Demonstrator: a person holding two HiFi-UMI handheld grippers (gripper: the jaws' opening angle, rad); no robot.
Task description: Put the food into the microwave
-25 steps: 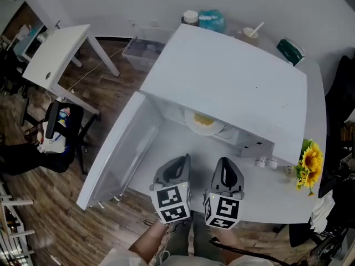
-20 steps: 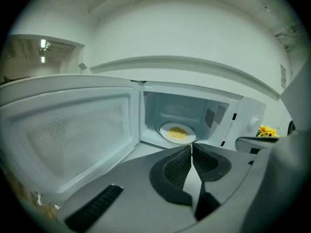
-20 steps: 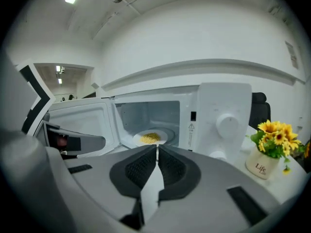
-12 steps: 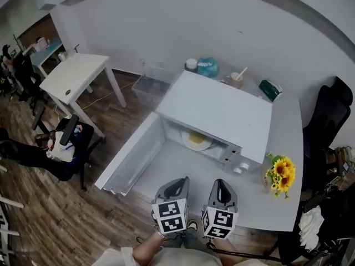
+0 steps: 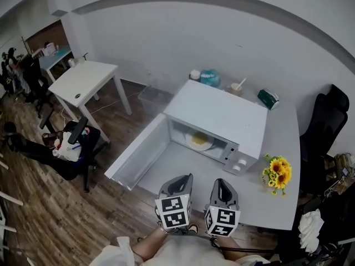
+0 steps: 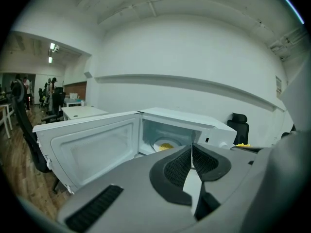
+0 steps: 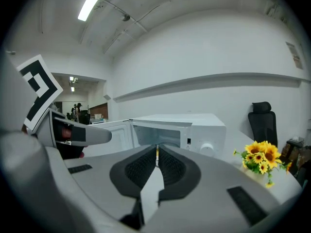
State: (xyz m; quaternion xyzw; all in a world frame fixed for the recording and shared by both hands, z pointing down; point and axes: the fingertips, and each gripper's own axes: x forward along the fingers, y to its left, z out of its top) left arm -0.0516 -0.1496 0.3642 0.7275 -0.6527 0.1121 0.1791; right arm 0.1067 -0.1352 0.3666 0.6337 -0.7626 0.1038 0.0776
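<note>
A white microwave [image 5: 222, 115] stands on the grey table [image 5: 283, 204] with its door [image 5: 141, 154] swung wide to the left. Inside lies a plate of yellow food [image 5: 199, 140], also seen in the left gripper view as the plate of food [image 6: 165, 145]. My left gripper [image 5: 178, 182] and right gripper [image 5: 223, 185] hang side by side over the table's near edge, well back from the microwave. Both are shut with nothing between the pads: left gripper [image 6: 192, 147], right gripper [image 7: 157, 149].
Sunflowers [image 5: 279, 170] stand right of the microwave. Behind it are a jar [image 5: 194, 75], a teal bag [image 5: 211, 77], a cup with a spoon [image 5: 237, 87] and a green box [image 5: 268, 98]. A black chair [image 5: 327, 126] is at right, a white desk [image 5: 83, 82] at left.
Both grippers and the head camera have drawn back and risen, so the microwave looks smaller and farther off. The door stays open, the plate stays inside, the jaws stay shut.
</note>
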